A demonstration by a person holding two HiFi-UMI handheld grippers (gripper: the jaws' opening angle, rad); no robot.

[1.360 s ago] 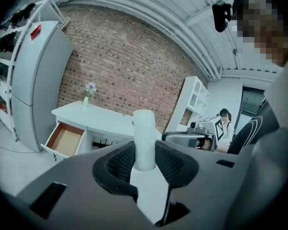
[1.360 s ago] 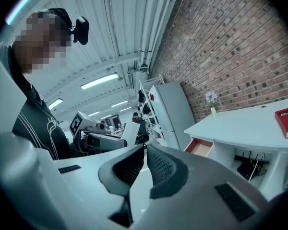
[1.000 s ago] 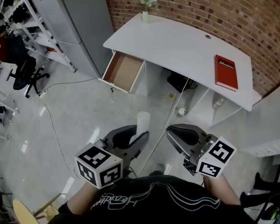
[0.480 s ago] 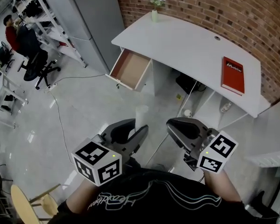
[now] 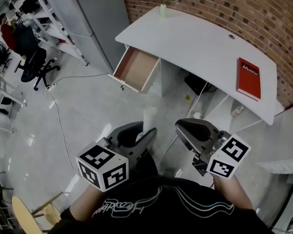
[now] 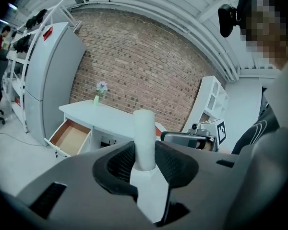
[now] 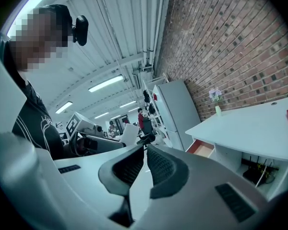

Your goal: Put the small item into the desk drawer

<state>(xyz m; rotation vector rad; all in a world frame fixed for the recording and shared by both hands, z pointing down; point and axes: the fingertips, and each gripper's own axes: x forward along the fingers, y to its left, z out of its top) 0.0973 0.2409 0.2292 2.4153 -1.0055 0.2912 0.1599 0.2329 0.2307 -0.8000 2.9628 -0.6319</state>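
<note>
White cylinder [image 6: 144, 133] upright in left tongs [image 6: 145, 160], drawer [image 5: 135, 71] open

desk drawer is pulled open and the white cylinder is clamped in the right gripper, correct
Not quite: the white cylinder is clamped in the left gripper, not the right gripper, whose jaws are together on nothing. The left gripper view shows it. The desk drawer is pulled open, as you say.

Well ahead of the jaws, a curved white desk [image 5: 195, 43] is carrying a flat red book [image 5: 248, 78] and a small green vase of pale flowers [image 5: 163, 9].
</note>
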